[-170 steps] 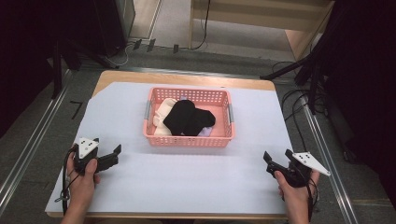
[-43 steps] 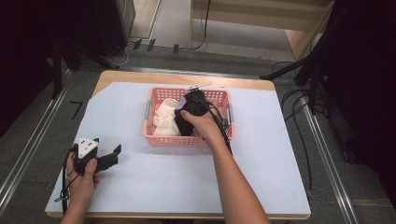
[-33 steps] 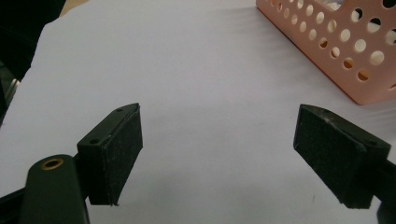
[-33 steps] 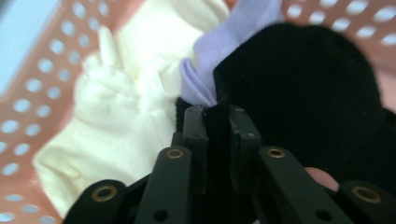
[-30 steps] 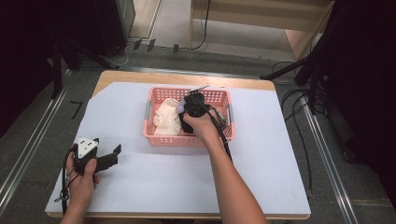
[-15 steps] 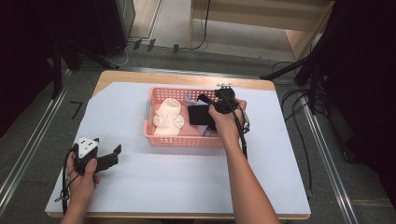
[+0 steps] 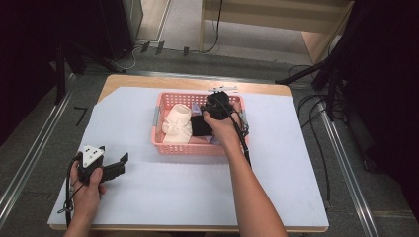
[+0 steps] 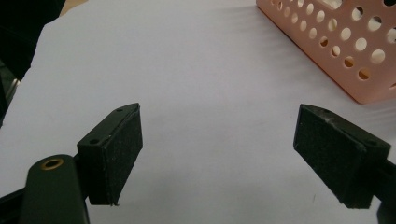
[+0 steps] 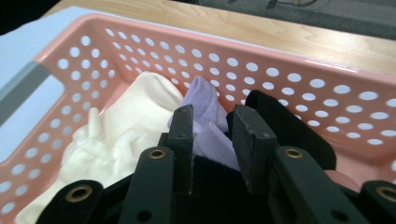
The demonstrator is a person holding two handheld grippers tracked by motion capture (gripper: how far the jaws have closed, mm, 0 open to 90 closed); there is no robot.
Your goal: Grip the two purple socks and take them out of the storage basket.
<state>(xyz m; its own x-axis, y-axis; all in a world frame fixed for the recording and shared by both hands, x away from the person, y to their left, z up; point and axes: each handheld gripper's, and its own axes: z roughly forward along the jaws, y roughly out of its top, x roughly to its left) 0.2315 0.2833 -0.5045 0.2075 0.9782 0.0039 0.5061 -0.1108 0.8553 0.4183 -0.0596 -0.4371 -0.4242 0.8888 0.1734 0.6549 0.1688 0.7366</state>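
Pink perforated basket (image 7: 183,146) at frame centre on white sheet (image 7: 163,187) over table. Right gripper (image 7: 206,112) inside basket, right half; jaws narrow, just been closing. Right gripper view: purple sock (image 9: 205,116) lies between pads; whether pads press it, cannot tell. Black cloth (image 9: 285,126) beside and under jaws; cream sock (image 7: 178,124) in left part of basket. Left gripper (image 7: 121,163) at lower left, resting on sheet, well apart from basket; jaws wide, nothing between them, pads (image 8: 116,149) over bare sheet.
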